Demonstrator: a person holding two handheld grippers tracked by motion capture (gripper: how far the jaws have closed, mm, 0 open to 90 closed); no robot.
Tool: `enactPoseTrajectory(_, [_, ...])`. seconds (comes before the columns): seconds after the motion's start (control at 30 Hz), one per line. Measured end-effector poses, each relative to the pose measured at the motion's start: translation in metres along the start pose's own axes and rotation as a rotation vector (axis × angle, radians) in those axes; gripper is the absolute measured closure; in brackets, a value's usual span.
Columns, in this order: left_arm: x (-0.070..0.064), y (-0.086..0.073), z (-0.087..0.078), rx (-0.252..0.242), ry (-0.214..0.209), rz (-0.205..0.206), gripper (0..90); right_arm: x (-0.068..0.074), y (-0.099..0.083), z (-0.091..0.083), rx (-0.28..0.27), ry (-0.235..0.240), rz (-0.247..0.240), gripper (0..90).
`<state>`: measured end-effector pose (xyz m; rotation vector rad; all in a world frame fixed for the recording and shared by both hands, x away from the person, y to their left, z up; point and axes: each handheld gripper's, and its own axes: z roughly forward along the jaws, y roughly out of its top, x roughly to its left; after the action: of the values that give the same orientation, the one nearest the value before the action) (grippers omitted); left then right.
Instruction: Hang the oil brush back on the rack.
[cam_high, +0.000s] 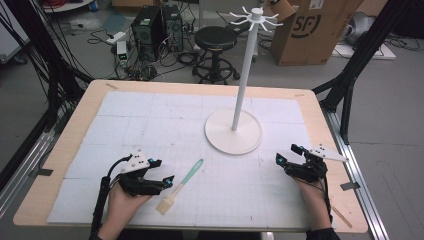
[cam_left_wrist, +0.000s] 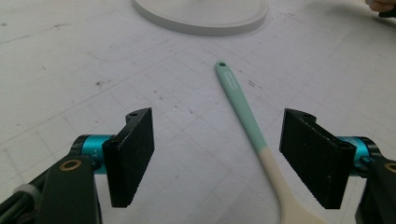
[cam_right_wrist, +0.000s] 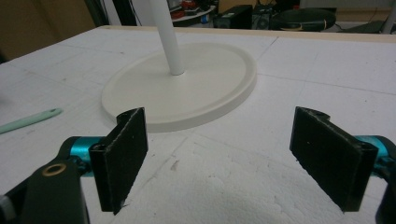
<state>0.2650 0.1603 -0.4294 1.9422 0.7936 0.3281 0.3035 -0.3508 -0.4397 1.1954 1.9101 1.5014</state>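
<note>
High view: brush lies at three o'clock of left gripper; both grippers' jaws apart, empty. Likely light, stiff; grip mid-handle.

Wooden table, white gridded mat over most of its top.
On the mat: a white stand's round base, far of centre, pole upright from it; a brush with mint handle and cream head lies flat nearer the front, left of centre, well apart from the base.
</note>
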Motion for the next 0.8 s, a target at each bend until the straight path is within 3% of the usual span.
enactPoseTrajectory(0.33, [-0.017, -0.005, 0.016, 0.055, -0.028, 0.008, 37.4, 0.000, 0.000, 0.000, -0.004, 0.001, 0.001, 18.8])
enactPoseTrajectory(0.47, [-0.021, -0.006, 0.020, 0.082, -0.013, 0.015, 41.8, 0.000, 0.000, 0.000, 0.000, 0.003, 0.003, 18.8])
enactPoseTrajectory(0.63, [-0.025, -0.008, 0.024, 0.110, -0.024, 0.009, 48.1, 0.000, 0.000, 0.000, 0.000, 0.000, 0.007, 18.8])
enactPoseTrajectory(0.8, [-0.030, -0.009, 0.028, 0.138, -0.013, 0.031, 57.9, 0.000, 0.000, 0.000, -0.003, 0.001, 0.005, 18.8])
